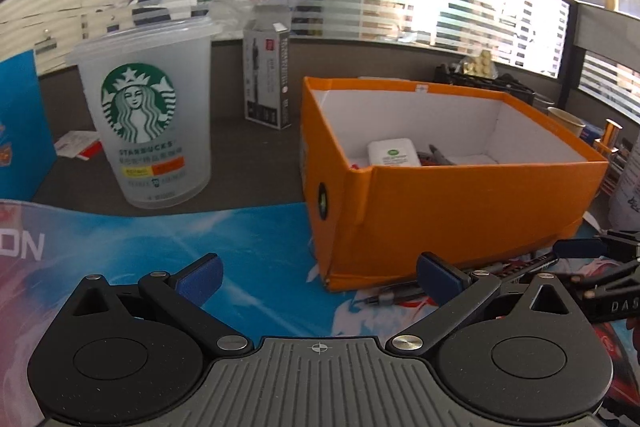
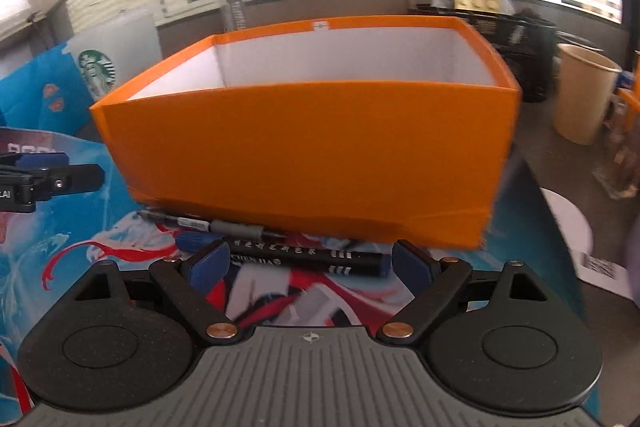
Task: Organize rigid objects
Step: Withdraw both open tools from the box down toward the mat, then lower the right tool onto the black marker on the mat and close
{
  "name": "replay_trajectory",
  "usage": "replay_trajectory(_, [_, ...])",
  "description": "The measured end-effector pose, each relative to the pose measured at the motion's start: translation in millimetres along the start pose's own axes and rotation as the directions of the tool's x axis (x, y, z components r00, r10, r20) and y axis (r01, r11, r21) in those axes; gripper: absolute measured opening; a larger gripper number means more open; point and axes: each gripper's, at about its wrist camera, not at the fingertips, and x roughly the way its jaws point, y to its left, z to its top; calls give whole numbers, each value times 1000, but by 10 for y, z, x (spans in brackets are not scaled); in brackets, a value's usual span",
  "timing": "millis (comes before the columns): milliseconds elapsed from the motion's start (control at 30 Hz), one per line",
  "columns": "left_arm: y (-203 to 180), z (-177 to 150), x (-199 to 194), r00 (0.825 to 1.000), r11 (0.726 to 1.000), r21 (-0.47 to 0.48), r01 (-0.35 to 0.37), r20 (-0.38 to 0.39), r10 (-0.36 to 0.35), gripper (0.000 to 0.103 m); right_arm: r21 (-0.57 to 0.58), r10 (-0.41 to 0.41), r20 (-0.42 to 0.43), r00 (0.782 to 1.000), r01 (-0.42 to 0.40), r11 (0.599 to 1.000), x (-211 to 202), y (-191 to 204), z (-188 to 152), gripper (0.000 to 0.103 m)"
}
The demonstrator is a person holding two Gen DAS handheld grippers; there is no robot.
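Right tongs (image 2: pixel 308 261): apart, empty.
Left tongs (image 1: pixel 318 273): apart, empty.
Marker (image 2: pixel 308 259): just ahead of right tongs, lying crosswise before box (image 2: pixel 304 147).
Handling: probably light, stiff, smooth barrel, may roll.
Hold: mid-barrel, across it.

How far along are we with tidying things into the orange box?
Partly done: the orange box already holds a white case and a marker. Nothing is in hand; the left gripper and right gripper are both open and empty. Left on the mat: a black marker and a grey-grip pen in front of the box.
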Motion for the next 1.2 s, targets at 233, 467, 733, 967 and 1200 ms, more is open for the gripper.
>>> replay_trajectory(233, [182, -111, 38, 998, 998, -27, -55, -42, 54, 103, -213, 253, -31, 967, -254, 943, -115, 546, -241, 88])
replay_trajectory(467, [329, -183, 14, 995, 995, -61, -78, -60, 74, 103, -140, 104, -2, 995, -103, 985, 15, 388, -108, 88])
replay_trajectory(733, [355, -383, 31, 991, 994, -69, -86, -109, 78, 103, -132, 102, -23, 994, -104, 986, 263, 419, -29, 96])
replay_trajectory(967, [422, -465, -5, 988, 991, -53, -120, -103, 114, 103, -209, 435, -33, 900, -431, 877, 54, 634, -46, 96])
replay_trajectory(1200, [424, -497, -10, 986, 988, -45, -146, -87, 142, 103, -292, 309, -35, 951, -305, 906, 249, 873, 99, 84])
